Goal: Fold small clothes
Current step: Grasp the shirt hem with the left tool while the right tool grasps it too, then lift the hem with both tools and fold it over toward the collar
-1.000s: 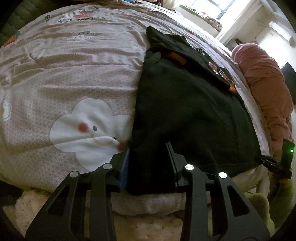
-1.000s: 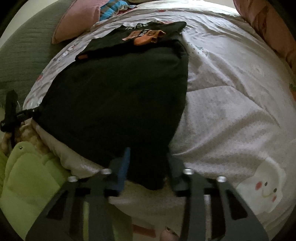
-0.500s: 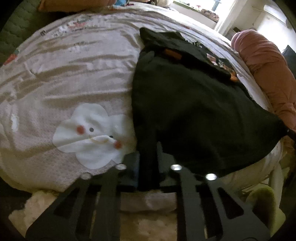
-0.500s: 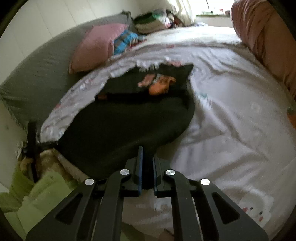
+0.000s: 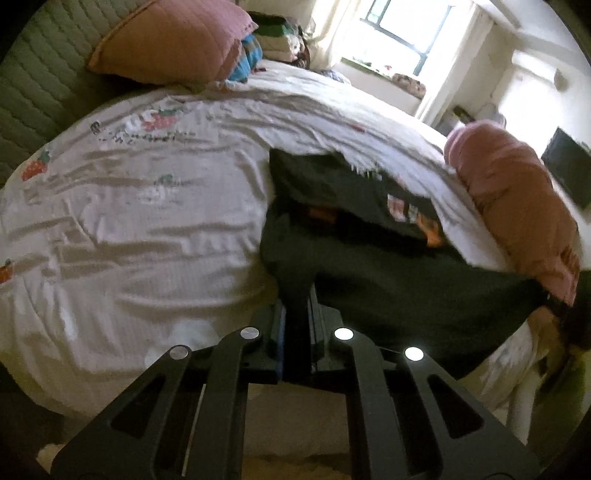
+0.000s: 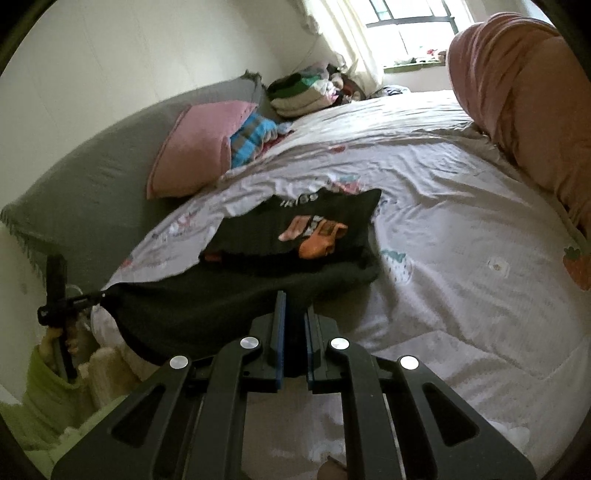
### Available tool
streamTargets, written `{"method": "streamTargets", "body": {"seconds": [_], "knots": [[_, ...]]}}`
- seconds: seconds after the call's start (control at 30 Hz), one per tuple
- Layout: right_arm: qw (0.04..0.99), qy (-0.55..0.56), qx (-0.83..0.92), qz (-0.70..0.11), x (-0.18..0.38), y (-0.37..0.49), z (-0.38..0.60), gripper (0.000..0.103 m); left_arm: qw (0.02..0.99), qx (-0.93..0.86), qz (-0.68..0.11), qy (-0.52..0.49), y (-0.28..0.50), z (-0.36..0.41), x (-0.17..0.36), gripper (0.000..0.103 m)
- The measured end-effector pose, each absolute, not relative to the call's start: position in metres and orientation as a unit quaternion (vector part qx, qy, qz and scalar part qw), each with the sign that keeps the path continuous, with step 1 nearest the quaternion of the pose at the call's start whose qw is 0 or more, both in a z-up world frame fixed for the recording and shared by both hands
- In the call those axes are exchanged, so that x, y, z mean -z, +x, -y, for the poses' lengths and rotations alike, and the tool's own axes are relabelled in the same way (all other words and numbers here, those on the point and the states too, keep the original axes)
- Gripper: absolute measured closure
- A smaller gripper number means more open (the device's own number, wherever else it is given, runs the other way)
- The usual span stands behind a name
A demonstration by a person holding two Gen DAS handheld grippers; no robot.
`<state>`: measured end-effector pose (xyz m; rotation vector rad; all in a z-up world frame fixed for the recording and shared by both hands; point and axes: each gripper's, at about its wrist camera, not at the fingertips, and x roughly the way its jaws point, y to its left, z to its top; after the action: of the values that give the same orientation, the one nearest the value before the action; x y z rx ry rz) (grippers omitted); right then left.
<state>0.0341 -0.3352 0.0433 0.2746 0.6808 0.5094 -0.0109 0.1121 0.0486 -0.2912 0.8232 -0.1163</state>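
Mid-fold on the bed (image 6: 461, 229): the left gripper (image 5: 297, 314) and right gripper (image 6: 293, 332) each have jaws pinching a near corner of the black garment (image 6: 236, 302); its hem hangs lifted. The printed far end lies flat; carrying the hem over looks to remain.

Black shirt (image 5: 388, 280), orange print.
Beyond your jaws: white quilt (image 5: 147, 229) with strawberries, pink pillow (image 6: 195, 147).

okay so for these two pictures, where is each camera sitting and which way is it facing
Left wrist: rides the left tool, looking down along it at the black shirt on the bedspread; only the tool's fingers show.
Right wrist: rides the right tool, facing the black shirt and window; the left tool shows.
Shared: shirt, pink pillow.
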Motion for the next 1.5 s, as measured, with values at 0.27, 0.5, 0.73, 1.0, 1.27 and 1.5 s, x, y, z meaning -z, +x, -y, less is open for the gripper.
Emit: {"method": "streamTargets", "body": {"seconds": [0.27,0.5,0.73,1.0,1.27,1.5], "knots": [[0.909,0.173,-0.226,-0.304,-0.051,0.049,0.347,0.096,0.914,0.037,-0.381,-0.134,0.013,-0.110,-0.070,0.100],[0.918,0.174,-0.213,-0.287,-0.062,0.065,0.345,0.096,0.920,0.027,-0.370,-0.125,0.030,-0.107,-0.083,0.100],[0.925,0.169,-0.202,-0.275,-0.074,0.084,0.342,0.096,0.925,0.019,-0.354,-0.134,0.047,-0.108,-0.095,0.100],[0.933,0.157,-0.192,-0.260,-0.086,0.108,0.336,0.096,0.930,0.010,-0.340,-0.141,0.073,-0.112,-0.108,0.100],[0.937,0.155,-0.180,-0.257,-0.088,0.135,0.334,0.096,0.936,-0.005,-0.326,-0.130,0.103,-0.107,-0.117,0.100],[0.936,0.149,-0.167,-0.271,-0.079,0.159,0.332,0.096,0.941,-0.020,-0.319,-0.108,0.126,-0.101,-0.113,0.100]]}}
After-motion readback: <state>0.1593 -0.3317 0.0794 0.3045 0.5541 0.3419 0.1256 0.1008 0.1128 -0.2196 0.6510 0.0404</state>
